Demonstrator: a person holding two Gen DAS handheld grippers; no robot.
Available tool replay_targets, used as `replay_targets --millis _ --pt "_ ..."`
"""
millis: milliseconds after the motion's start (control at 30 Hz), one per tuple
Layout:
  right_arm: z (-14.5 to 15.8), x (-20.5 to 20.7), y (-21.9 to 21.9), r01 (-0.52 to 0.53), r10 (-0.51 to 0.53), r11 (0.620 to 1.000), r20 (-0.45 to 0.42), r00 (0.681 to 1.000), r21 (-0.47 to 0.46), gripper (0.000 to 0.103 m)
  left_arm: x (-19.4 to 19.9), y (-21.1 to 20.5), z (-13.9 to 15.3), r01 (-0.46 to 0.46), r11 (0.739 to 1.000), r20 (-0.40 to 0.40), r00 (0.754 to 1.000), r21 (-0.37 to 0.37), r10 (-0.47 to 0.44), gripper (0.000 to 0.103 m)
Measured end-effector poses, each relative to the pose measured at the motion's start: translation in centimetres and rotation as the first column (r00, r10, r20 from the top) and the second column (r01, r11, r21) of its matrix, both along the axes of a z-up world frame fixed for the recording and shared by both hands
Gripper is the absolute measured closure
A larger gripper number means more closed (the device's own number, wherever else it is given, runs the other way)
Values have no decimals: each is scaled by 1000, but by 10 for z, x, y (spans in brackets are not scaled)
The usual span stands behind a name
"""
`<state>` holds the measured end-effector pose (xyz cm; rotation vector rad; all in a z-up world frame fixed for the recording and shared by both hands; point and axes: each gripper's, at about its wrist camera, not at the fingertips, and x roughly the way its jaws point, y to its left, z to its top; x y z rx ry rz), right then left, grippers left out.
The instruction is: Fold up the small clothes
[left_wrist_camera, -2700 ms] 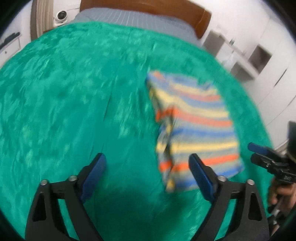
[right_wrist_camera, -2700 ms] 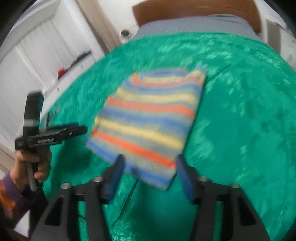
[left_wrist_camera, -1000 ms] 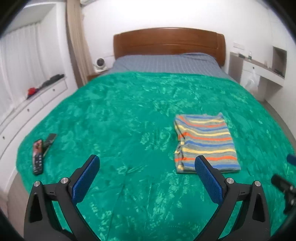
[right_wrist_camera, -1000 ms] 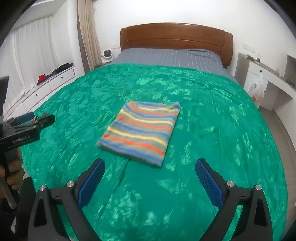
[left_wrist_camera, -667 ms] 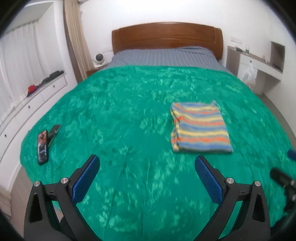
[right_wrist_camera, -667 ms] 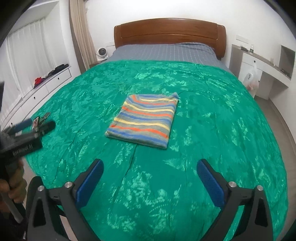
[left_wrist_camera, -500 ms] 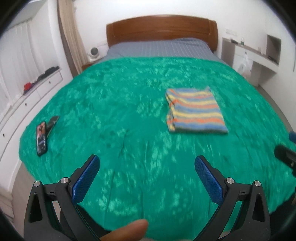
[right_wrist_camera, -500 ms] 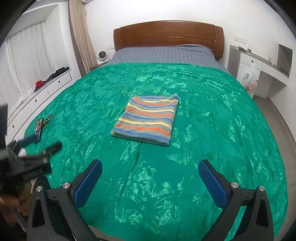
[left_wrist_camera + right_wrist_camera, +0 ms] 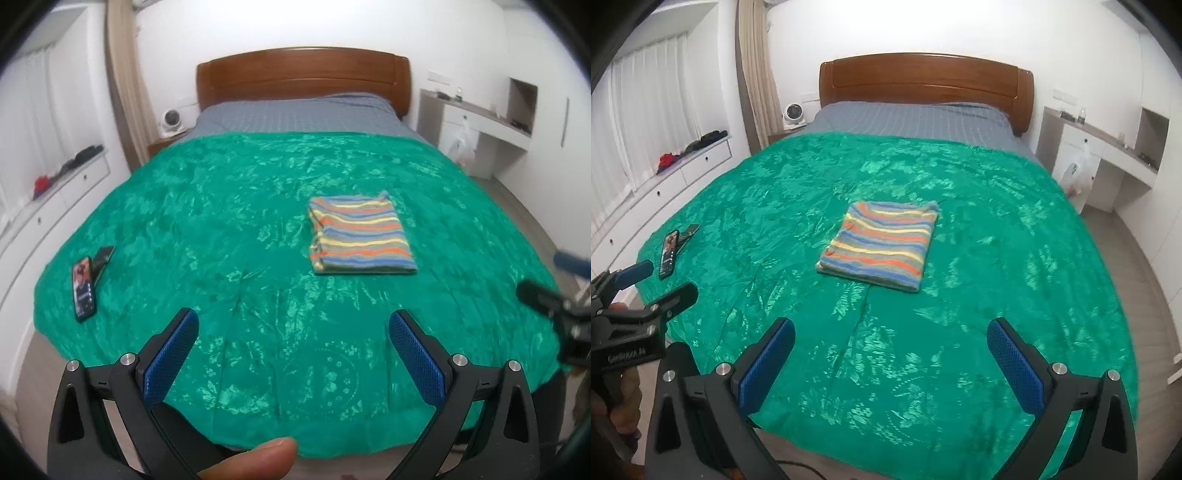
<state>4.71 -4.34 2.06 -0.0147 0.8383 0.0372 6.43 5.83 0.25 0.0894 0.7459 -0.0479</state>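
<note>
The folded shirt [image 9: 882, 245] lay mid-blanket [image 9: 1015, 258], long axis toward the headboard [image 9: 925, 79], well ahead of both wide-open, empty tongs, right gripper [image 9: 890, 363] facing it squarely, left gripper [image 9: 293, 354] seeing it right of centre.

White walls [image 9: 923, 26], wooden headboard [image 9: 925, 79], green bedspread [image 9: 997, 229], curtained window [image 9: 646, 99]
</note>
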Motion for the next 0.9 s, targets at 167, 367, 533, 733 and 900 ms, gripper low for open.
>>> replay_targets --millis 167,367,533,733,900 --pt "22 -15 8 0 0 1000 11 1000 4 1 -12 -9 9 -35 999 17 999 20 34 0" --pt "27 -25 15 0 1 1000 19 1000 -27 0 -15 -11 15 -41 999 10 999 14 41 0" --pt "18 -22 12 9 -9 1000 -2 1000 -21 0 -14 -8 14 -67 998 8 998 15 67 0" --pt "13 -21 12 7 -7 1000 -9 1000 -19 0 -11 -6 8 -91 996 -8 996 12 91 0" --pt "13 -20 9 15 -15 1000 -7 1000 -16 0 -12 -9 8 -89 996 -5 996 20 90 0"
